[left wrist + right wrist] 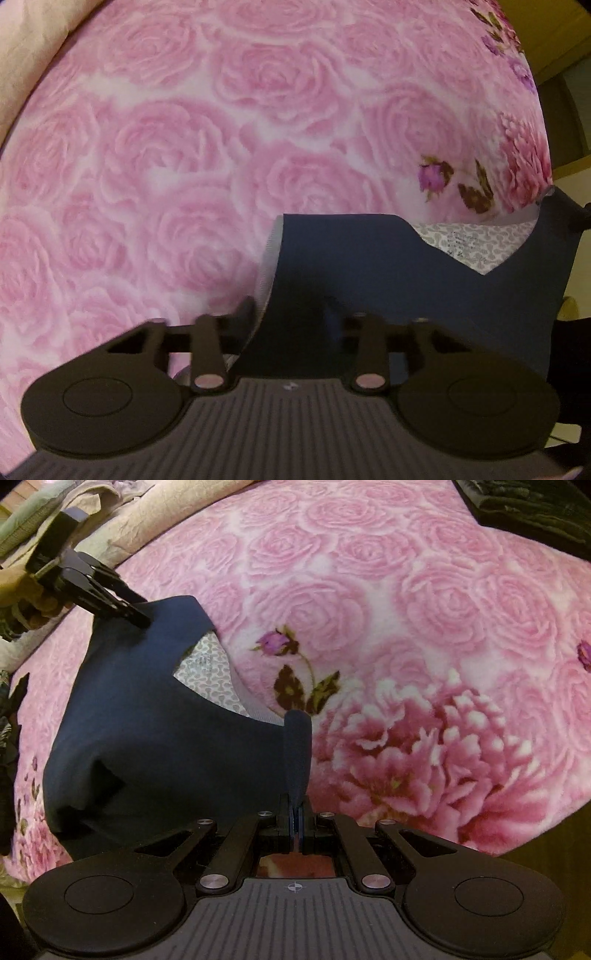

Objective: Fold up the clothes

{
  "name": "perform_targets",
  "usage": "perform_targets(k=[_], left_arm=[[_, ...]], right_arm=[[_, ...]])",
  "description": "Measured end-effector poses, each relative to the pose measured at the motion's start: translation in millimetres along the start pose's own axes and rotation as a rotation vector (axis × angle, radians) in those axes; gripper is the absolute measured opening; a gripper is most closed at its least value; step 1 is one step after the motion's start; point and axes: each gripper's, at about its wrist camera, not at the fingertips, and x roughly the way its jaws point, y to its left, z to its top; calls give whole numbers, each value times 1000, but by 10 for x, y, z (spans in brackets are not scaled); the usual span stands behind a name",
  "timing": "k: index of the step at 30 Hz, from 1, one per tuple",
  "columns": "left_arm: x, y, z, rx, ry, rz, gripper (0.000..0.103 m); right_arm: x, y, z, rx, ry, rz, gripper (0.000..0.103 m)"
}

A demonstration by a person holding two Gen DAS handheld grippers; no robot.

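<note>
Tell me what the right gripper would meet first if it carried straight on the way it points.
Probably the pink floral blanket, past the navy garment edge the right gripper pinches; depth is unclear.

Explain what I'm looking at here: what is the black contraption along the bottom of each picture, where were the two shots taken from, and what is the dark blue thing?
Each picture comes from a fisheye camera mounted on a hand-held two-finger gripper, looking forward along its fingers; a person carries one in each hand. The black parts at the bottom are the gripper's own mechanism. Both look down on a pink rose-patterned blanket. The dark blue thing is a navy garment with a patterned lining at its neckline. The right gripper is shut on one shoulder. The left gripper, seen from the right camera, meets the other shoulder; its own view shows fabric between its fingers, though a firm pinch cannot be confirmed.
</note>
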Motion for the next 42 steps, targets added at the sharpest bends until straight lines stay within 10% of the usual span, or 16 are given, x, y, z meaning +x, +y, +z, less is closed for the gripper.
perform_targets(k=[2,10,16,31,42], left_arm=[[-58,-10,-21,-16,-11,12,4],[-913,-220,-470,-84,-249,146,1],[-1938,-708,-1164,-176,-564,311,1],[-3946,-2798,-3027,-178,-1133,576,1],[-5136,-3099,-2627,-160,-1388,705,1]], right_arm=[[11,-10,27,-15,0,10,0],[-229,120,182,-73,-111,-5,0],[-924,489,236,-74,-422,-118,0],[-3327,2460,-969,-312,-1181,-299,0],[-4468,2994,-520,-454,-1526,-382,0]])
